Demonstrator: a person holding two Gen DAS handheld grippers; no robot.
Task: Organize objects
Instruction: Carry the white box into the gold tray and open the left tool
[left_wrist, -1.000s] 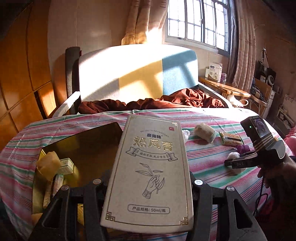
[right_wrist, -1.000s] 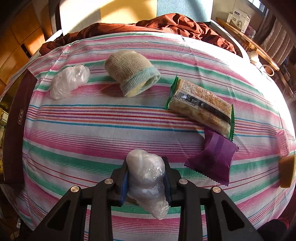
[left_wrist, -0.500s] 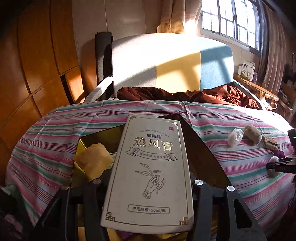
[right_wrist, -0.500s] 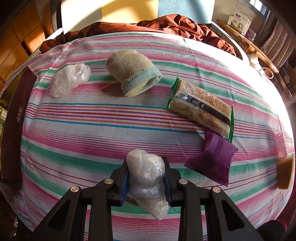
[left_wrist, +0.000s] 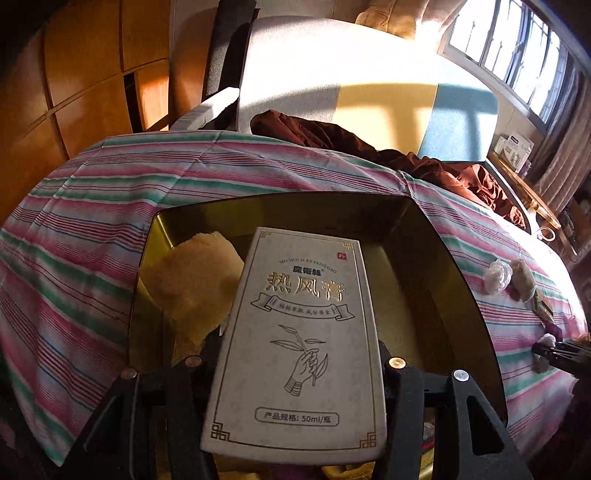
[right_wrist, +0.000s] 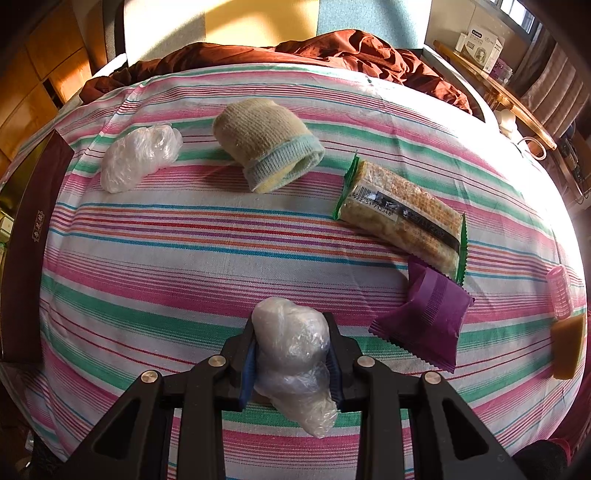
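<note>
My left gripper (left_wrist: 295, 363) is shut on a flat grey-white carton (left_wrist: 299, 332) with gold lettering, held over the open gold-lined box (left_wrist: 424, 258) on the striped table. A crumpled yellow cloth (left_wrist: 192, 284) lies in the box's left part. In the right wrist view my right gripper (right_wrist: 291, 354) is shut on a clear plastic bundle (right_wrist: 291, 347), low over the striped cloth. That right gripper (left_wrist: 554, 354) shows small at the right edge of the left wrist view.
On the cloth lie a second plastic bundle (right_wrist: 138, 157), a rolled beige sock (right_wrist: 264, 142), a cracker pack (right_wrist: 402, 210), a purple sachet (right_wrist: 424, 321), a pink roller (right_wrist: 559, 291) and an amber block (right_wrist: 567, 349). The box's dark maroon wall (right_wrist: 26, 240) stands at left. An armchair (left_wrist: 332, 81) with brown fabric stands behind the table.
The left gripper has swung left and down with the carton, from beside the box to over its open inside. The right gripper and its bundle have stayed put.
</note>
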